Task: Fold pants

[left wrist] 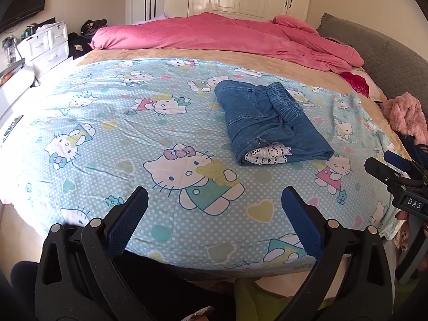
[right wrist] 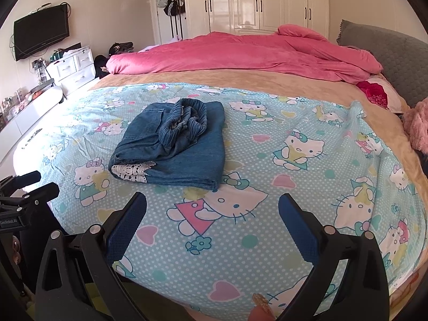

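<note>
The big bed sheet (right wrist: 267, 160) is lying flat, and the blue pants (right wrist: 174, 144) are sitting on it in a folded bundle. The left gripper (left wrist: 214, 214) and right gripper (right wrist: 212, 222) are hanging back, jaws spread wide, holding nothing. The bunched waistband (right wrist: 184, 123) could flop open if bumped.

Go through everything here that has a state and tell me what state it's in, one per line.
Pants: folded into a compact bundle, lace hem showing, lying free on the sheet.
Left gripper: open, empty.
Right gripper: open, empty.
Pink duvet: rumpled, pushed to the far side.
Wardrobe doors: closed.
TV: off.
</note>
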Demonstrator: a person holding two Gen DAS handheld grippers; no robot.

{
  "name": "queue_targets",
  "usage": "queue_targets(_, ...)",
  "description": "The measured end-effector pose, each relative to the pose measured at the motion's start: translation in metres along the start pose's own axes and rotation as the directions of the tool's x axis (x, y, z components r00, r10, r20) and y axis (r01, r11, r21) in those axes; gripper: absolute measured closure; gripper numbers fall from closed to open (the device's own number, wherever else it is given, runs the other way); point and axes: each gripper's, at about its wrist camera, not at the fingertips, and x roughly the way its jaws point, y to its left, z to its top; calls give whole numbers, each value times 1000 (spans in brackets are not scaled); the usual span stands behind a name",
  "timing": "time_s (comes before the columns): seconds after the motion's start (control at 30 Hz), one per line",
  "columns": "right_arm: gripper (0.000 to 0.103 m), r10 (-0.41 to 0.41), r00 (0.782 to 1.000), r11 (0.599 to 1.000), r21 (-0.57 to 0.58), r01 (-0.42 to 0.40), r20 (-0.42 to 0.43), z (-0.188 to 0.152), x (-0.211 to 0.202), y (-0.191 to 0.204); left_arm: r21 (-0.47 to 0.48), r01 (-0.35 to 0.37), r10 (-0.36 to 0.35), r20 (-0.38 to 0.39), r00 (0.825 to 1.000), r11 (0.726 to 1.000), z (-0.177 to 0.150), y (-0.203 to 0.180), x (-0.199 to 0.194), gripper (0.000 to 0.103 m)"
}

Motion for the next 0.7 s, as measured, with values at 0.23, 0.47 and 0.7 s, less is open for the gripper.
queue_targets(0.23,5,1,1000,1000,-9,-1,0,-1,0,1,0,0,0,-3,1000,1000,0,0,-1,9)
queue_targets(0.47,5,-2,1000,1000,-5,2,-3,-1,0,0,-2,2,-2,-8,1000,1000,0,0,0,9)
queue_targets(0.7,5,-3,1000,1000,-4,3,-5,-1,1,0,1,11,-11,-8,1000,1000,-1,-2,0,9)
